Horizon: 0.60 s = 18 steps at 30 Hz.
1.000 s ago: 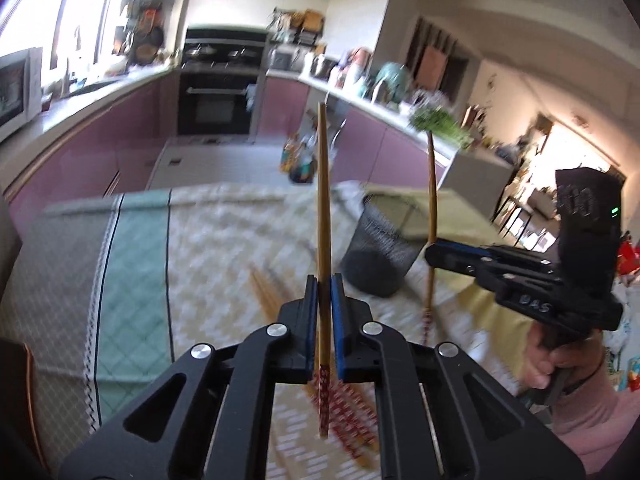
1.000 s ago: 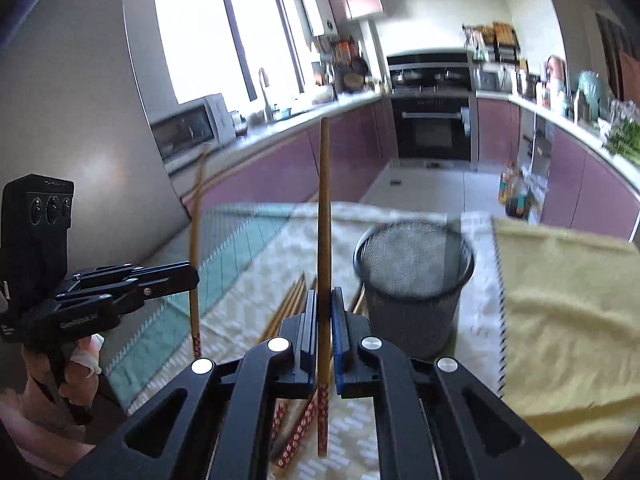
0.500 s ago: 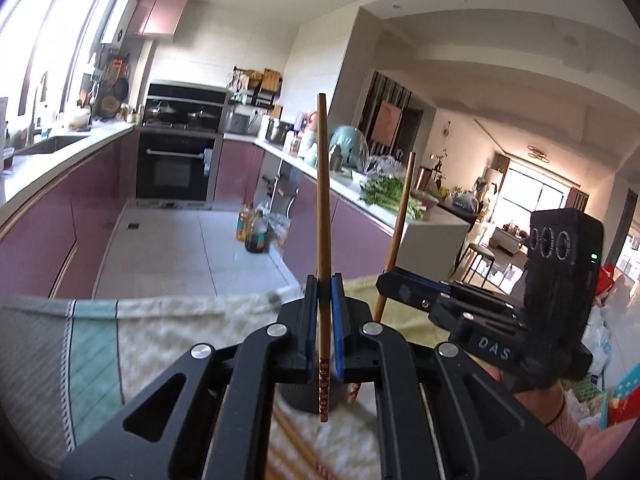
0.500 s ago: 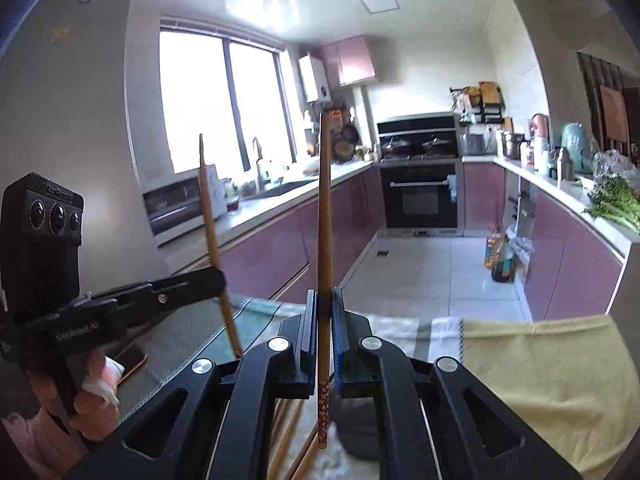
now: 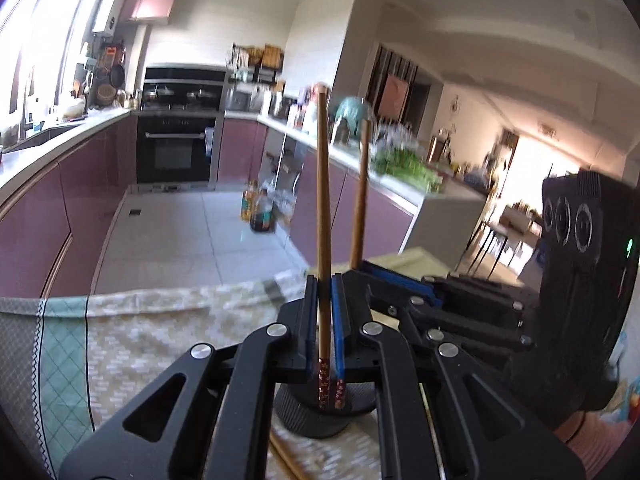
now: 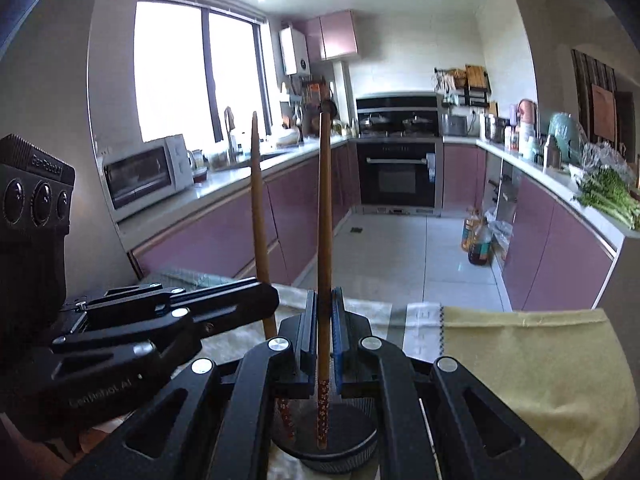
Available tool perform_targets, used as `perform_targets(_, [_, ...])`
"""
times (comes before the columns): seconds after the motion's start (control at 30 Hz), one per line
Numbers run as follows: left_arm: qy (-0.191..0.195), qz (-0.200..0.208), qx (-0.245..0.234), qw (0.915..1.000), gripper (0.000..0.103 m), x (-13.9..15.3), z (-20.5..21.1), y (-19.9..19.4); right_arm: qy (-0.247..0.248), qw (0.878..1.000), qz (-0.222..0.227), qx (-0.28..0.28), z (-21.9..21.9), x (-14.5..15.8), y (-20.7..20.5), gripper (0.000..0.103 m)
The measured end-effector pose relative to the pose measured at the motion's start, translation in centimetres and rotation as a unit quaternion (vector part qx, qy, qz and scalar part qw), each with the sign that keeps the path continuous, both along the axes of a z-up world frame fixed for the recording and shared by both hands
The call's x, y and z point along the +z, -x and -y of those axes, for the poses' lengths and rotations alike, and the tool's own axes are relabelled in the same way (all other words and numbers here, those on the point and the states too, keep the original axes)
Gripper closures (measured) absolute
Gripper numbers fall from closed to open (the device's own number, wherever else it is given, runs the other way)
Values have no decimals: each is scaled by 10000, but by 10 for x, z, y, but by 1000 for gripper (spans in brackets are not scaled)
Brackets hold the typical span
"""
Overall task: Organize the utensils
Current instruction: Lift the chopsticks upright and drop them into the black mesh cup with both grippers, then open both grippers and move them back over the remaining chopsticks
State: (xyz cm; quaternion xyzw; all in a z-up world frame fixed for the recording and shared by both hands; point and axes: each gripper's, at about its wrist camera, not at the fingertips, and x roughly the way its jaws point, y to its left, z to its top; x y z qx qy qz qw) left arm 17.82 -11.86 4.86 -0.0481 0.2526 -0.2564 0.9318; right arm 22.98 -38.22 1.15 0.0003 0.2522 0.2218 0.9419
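Both claws held level side by side over the dark mesh cup [image 6: 332, 446], which stands on the cloth-covered table [image 5: 132, 344] at the near edge. Left claw [image 5: 325, 320] pinched tight on one wooden chopstick [image 5: 323, 216], stick upright, patterned red end pointing down just above the cup's mouth. Right claw [image 6: 325, 320] likewise clamped on its own chopstick [image 6: 323, 220], upright, its decorated tip inside the cup's rim. From the right wrist view the left claw comes in from the left, its stick leaning slightly, lower end also over the cup. More loose chopsticks [image 5: 286, 460] lie on the cloth beside the cup's base. A yellow cloth [image 6: 532, 360] covers the table's right part.
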Motion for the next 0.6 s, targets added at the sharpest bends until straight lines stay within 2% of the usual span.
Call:
perform_targets(0.17, [-304,-442,-91,9985,95,-30,8,-9,180,9988,-466,-9,-6,-17,-10,97])
perform_targets(0.3, [-486,-608,-100,9969,95,-50,8,-22,288,9972,-677,-122,-8,-25,-17,95])
perform_targets(0.4, [-509,-583,-22,9970,84,-50,6,-23,231,9973,-658,-208,-3,-24,-17,90])
perform_targets(0.47, [-494,-496,35,9975,77,-47,1,-18,187,9978,-582,-272,-3,-23,-10,78])
perform_targets(0.6, [-484,-186,147,9985,72,-36,-15,-1,20,9988,-445,-190,1,-17,7,77])
